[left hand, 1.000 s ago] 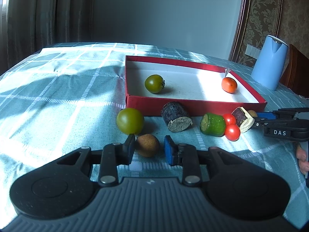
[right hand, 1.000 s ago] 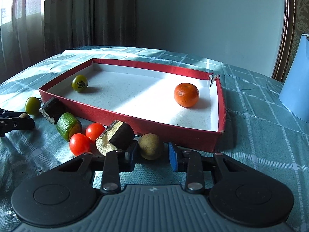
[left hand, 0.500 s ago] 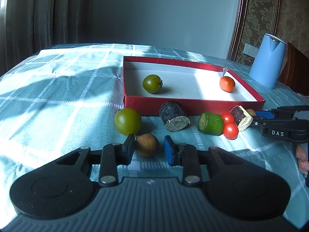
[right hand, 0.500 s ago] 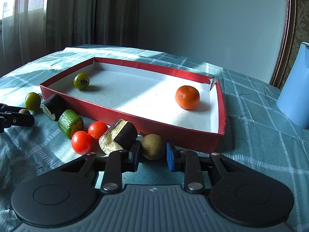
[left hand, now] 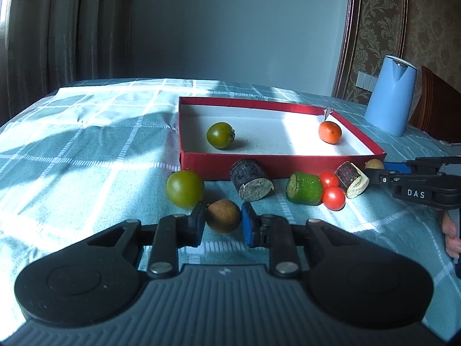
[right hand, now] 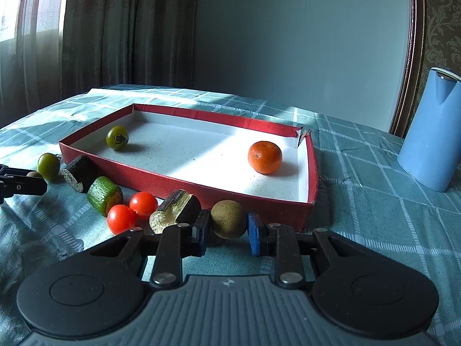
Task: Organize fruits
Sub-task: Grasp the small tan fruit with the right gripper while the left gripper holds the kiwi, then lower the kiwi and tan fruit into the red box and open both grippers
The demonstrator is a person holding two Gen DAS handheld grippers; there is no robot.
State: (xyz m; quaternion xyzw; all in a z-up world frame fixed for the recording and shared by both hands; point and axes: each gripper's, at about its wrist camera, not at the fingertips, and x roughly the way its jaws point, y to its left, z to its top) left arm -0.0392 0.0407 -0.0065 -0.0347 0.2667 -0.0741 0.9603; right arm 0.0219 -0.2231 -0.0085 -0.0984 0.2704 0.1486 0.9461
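Straddling a brown fruit (left hand: 223, 215), left gripper (left hand: 223, 225) sits low on the surface (left hand: 86, 155), fingers narrow, small gaps either side. Right gripper (right hand: 227, 230) likewise brackets a second brown fruit (right hand: 228, 218) just near of the red tray (right hand: 184, 186); contact there: cannot tell. Tray holds a green tomato (right hand: 117, 137) far left and an orange (right hand: 264, 157) right. Along its near wall: green tomato (left hand: 185, 189), dark chunks, cucumber piece (left hand: 304, 188), two red tomatoes (left hand: 332, 191). Blue kettle (right hand: 432, 129) far right.
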